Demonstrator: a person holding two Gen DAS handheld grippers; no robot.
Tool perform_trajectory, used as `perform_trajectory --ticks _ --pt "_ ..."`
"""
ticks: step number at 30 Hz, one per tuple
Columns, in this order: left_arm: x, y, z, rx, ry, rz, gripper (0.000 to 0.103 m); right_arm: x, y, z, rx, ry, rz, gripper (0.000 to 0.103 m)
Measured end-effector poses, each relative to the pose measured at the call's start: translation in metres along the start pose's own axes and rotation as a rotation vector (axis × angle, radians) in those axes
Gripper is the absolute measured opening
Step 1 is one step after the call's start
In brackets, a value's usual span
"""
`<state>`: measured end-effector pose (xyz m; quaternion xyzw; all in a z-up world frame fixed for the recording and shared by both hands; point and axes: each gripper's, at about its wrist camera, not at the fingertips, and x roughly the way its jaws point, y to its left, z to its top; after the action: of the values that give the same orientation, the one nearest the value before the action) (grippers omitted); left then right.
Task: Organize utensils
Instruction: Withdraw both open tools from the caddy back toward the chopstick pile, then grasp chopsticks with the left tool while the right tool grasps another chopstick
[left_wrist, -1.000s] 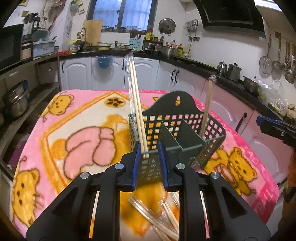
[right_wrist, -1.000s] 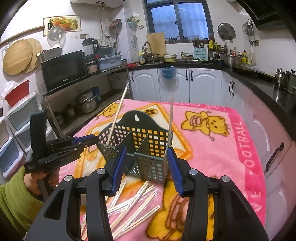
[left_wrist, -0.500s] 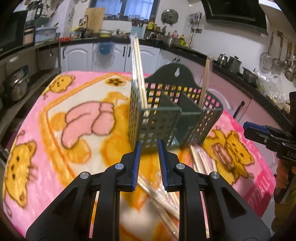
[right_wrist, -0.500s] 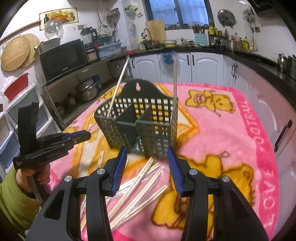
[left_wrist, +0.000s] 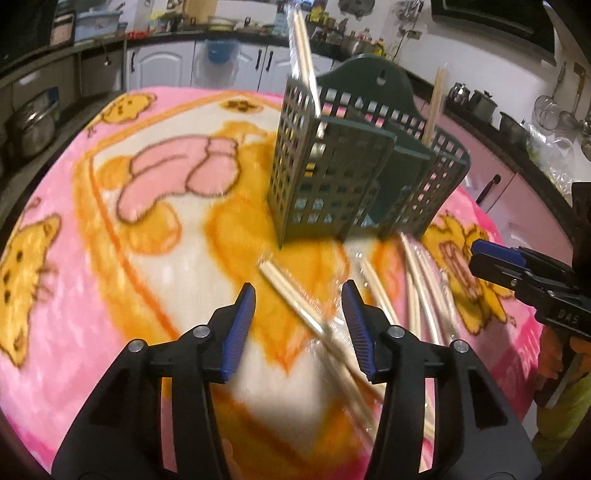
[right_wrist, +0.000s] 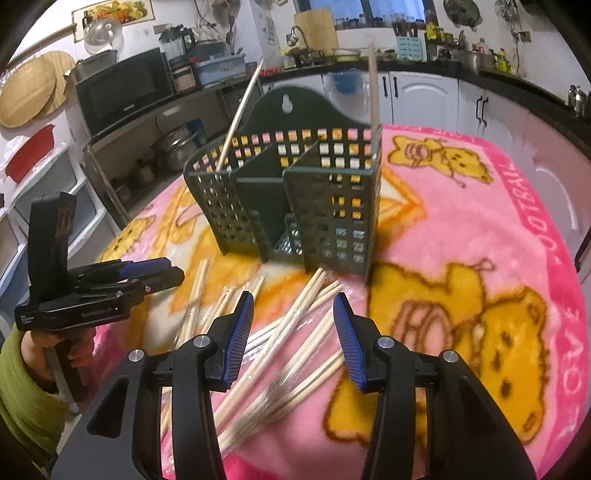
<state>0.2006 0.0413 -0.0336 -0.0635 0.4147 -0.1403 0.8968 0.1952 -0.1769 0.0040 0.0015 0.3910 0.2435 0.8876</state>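
Note:
A dark green slotted utensil holder stands on the pink blanket. A plastic-wrapped pair of chopsticks leans in one end compartment, and a single chopstick in the other. Several loose wrapped chopsticks lie in front of the holder. My left gripper hovers low over one pair; its jaws are opening and nothing is pressed between them. My right gripper hangs open above the pile, holding nothing.
The pink cartoon blanket covers the whole table. A hand in a green sleeve holds the left gripper. White kitchen cabinets, a microwave and shelves with pots surround the table.
Both grippers have sunk from holder height toward the loose chopsticks. The left jaws, nearly shut around the wrapped pair by the holder before, now stand apart; that pair stays in the holder.

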Motion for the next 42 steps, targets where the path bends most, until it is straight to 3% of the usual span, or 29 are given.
perform_trajectory --ticks 6,23,28,33,36,42 --pt "0.013 0.005 -0.003 -0.025 0.057 -0.015 0.05 0.024 0.0 -0.001 0.008 0.042 -0.006 0.043" --pt "0.041 0.018 0.023 -0.129 0.123 -0.038 0.048 0.071 0.0 0.009 0.036 0.087 -0.098 0.043" --pt "0.046 0.02 0.028 -0.152 0.126 -0.008 0.032 0.081 0.004 0.009 0.02 0.096 -0.157 0.042" --pt "0.049 0.025 0.03 -0.185 0.123 0.004 0.017 0.083 -0.001 0.01 0.026 0.098 -0.187 0.021" --pt "0.049 0.03 0.032 -0.192 0.127 0.009 0.012 0.077 -0.009 0.011 0.063 0.088 -0.161 0.015" --pt "0.045 0.03 0.031 -0.182 0.124 -0.004 0.009 0.052 -0.017 0.013 0.116 0.051 -0.071 0.012"
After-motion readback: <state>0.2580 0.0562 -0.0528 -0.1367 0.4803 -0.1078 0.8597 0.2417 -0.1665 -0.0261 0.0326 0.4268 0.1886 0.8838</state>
